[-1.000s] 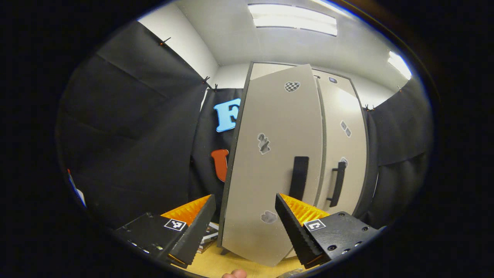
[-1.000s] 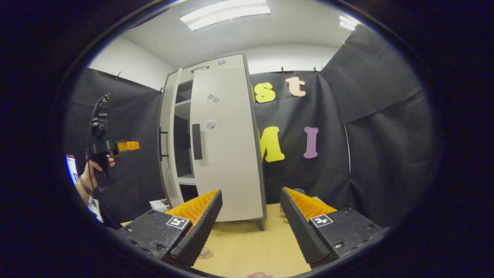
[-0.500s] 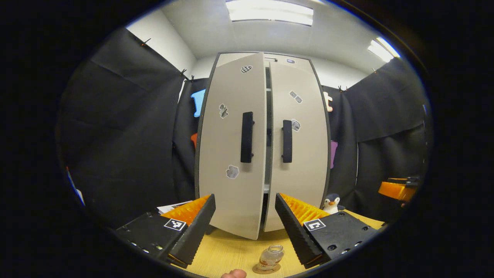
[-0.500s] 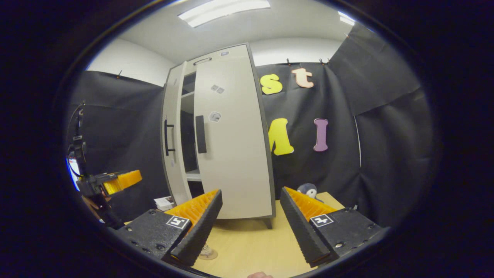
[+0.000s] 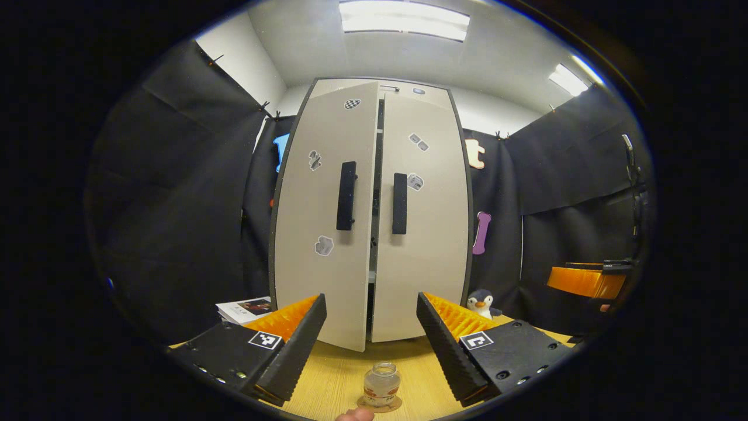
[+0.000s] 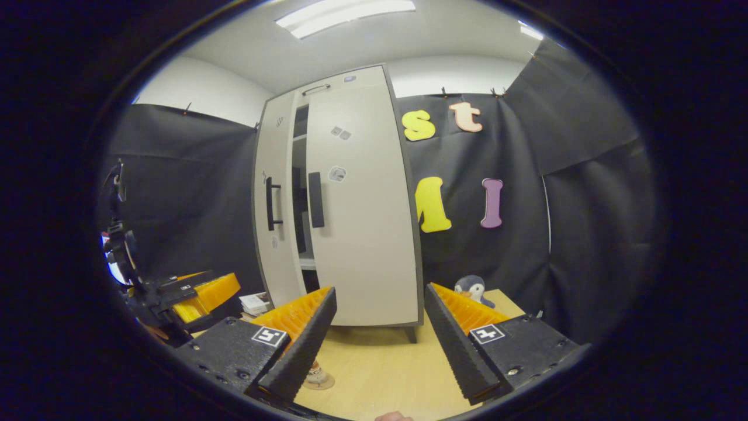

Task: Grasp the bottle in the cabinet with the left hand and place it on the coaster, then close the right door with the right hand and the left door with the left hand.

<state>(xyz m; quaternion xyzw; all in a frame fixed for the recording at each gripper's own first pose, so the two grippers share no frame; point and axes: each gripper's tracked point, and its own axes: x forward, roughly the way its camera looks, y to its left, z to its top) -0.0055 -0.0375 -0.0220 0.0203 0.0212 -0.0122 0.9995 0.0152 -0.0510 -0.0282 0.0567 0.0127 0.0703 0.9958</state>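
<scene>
The bottle (image 5: 381, 383) stands on the coaster (image 5: 380, 404), near the cabinet. Both grippers, left (image 5: 370, 334) and right (image 6: 380, 324), are open and empty. The left door (image 5: 323, 216) stays slightly ajar; it wants a flat, gentle push beside its handle (image 5: 346, 196).

- I'm in a staged recording booth set up inside an office-like room, not a real home.
- Black cloth (image 6: 584, 193) hangs pinned as walls to both sides of my hand-held grippers and behind the cabinet.
- Above the cloth, plain white wall (image 5: 257, 64) and recessed ceiling light panels (image 5: 403, 17) show.
- Ahead of me a tall pale cabinet (image 5: 374, 222) with small stickers stands on a light wood tabletop (image 6: 385, 374).
- A toy penguin (image 5: 482, 302) sits beside the cabinet to my right, a stack of printed booklets (image 5: 242, 309) to my left: props.
</scene>
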